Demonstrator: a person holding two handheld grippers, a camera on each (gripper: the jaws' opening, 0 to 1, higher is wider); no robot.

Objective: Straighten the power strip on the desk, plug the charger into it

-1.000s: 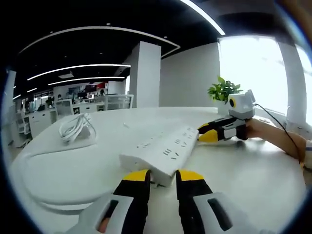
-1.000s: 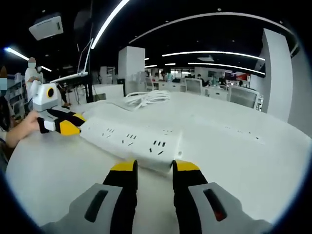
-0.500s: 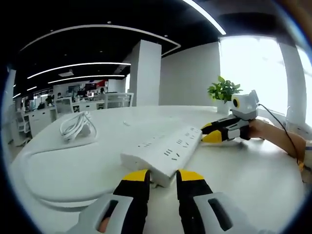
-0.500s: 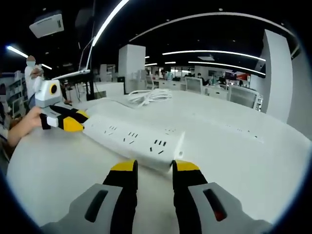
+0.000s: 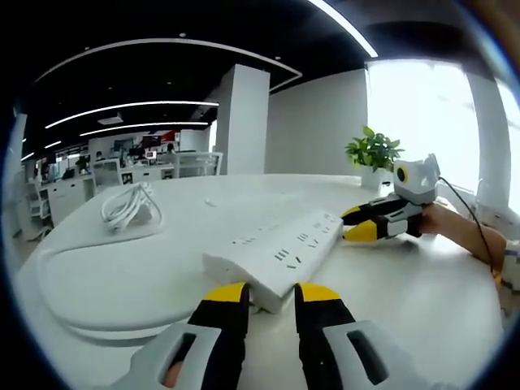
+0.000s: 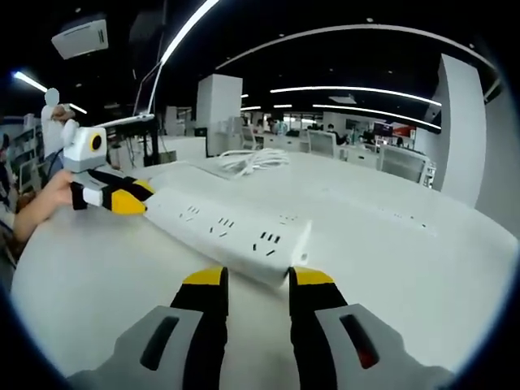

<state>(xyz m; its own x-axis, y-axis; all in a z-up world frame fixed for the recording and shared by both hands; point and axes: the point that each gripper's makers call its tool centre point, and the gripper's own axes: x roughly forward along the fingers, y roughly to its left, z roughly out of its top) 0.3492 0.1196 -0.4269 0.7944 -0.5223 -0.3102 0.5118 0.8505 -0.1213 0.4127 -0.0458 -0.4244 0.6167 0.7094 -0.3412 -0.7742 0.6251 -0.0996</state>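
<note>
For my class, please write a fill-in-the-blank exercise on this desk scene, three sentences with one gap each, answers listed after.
1. The long white power strip lies flat on the round ______ desk.
2. A coiled white charger cable rests on the desk, ______ from the power strip.
3. Each gripper, left and right, has fingers with ______ tips.

Answers: white; apart; yellow
</note>
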